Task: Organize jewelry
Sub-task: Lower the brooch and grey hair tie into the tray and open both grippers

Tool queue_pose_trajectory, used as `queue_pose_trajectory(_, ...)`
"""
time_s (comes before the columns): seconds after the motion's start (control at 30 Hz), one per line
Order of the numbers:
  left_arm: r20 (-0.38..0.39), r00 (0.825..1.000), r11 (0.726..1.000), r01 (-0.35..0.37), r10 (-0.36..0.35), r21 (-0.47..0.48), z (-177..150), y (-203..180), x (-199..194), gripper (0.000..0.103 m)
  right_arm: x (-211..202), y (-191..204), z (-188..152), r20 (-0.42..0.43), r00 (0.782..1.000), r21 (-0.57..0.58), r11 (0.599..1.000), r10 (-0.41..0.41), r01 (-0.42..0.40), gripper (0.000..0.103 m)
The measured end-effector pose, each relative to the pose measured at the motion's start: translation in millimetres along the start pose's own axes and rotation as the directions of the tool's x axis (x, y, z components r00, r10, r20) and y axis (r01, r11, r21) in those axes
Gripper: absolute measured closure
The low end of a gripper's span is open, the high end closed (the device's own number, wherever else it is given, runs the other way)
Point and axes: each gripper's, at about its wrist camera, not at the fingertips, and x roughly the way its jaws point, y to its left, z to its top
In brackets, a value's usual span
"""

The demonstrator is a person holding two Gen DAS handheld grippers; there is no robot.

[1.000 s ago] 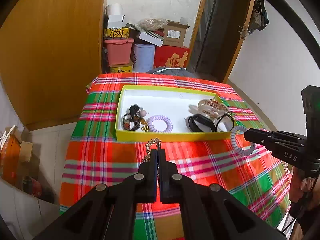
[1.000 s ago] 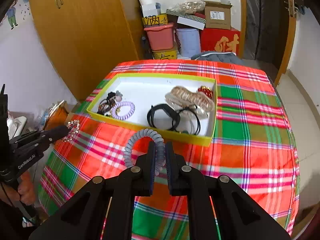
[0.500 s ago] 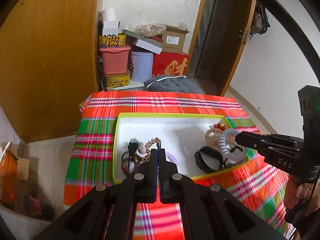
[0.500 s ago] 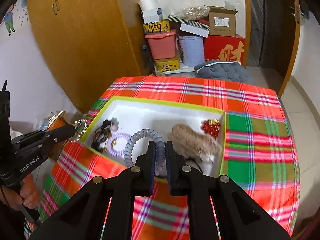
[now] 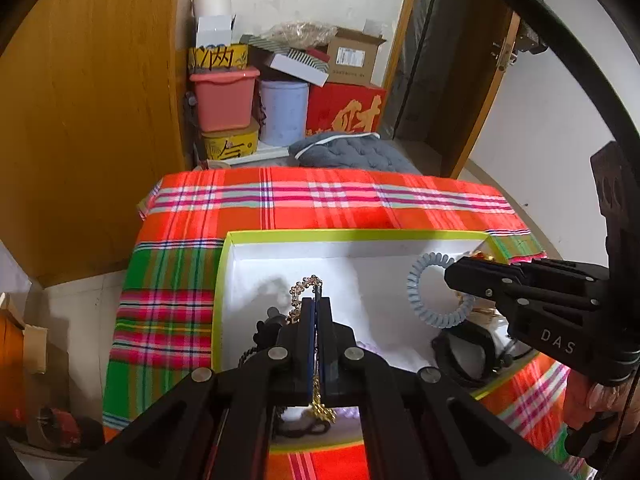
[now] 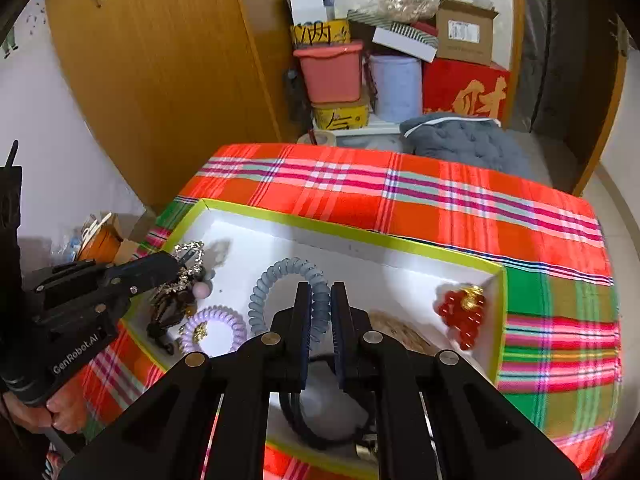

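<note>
A yellow-rimmed white box (image 5: 352,235) (image 6: 344,228) sits on the plaid tablecloth. My left gripper (image 5: 317,300) (image 6: 176,258) is shut on a gold chain bracelet (image 5: 301,296) (image 6: 191,250) and holds it above the box's left part. My right gripper (image 6: 320,288) (image 5: 450,274) is shut on a blue-grey spiral hair tie (image 6: 280,280) (image 5: 424,288) and holds it above the box's middle. Inside lie a lilac spiral tie (image 6: 216,326), dark beaded pieces (image 6: 172,304), a red bead cluster (image 6: 460,312) and black bands (image 5: 464,354).
The table is covered by a red, green and pink plaid cloth (image 6: 400,192). Behind it stand a wooden wardrobe (image 6: 168,60), stacked tubs and boxes (image 6: 332,72) and a grey cushion (image 6: 464,140). A doorway is at the right (image 5: 460,80).
Both grippers have moved forward from in front of the box to above its inside, each still holding its item. The box looks closer and lower in both views.
</note>
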Motion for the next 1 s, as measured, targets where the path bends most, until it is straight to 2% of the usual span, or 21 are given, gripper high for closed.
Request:
queue_pose_trajectory(0.23,-0.045,0.999,1.000,-0.003,0.003,-0.015,-6,8,24,0.102,24,2,1,-0.048,0.999,-0.005,1.000,-0.006,0.006,0.093)
queue_pose_trajectory(0.43,-0.043,0.999,1.000,-0.010,0.009,-0.006,-7,6,23,0.102,29,6,0,-0.068,0.998,-0.019,1.000,-0.011,0.010,0.092)
queue_pose_trajectory(0.5,-0.047,0.999,1.000,-0.006,0.006,-0.008,-6,6,21,0.102,26,7,0,-0.062,0.998,-0.021,1.000,-0.010,0.009,0.088)
queue_pose_trajectory(0.8,-0.024,1.000,1.000,-0.007,0.006,-0.028,-8,2,-5,0.102,2,11,-5,-0.032,0.999,-0.028,1.000,-0.012,0.011,0.087)
queue_pose_trajectory(1.0,-0.019,1.000,0.999,-0.023,0.022,-0.039,-20,-3,-30,0.101,-26,10,-23,-0.017,1.000,-0.008,1.000,-0.010,0.010,0.086)
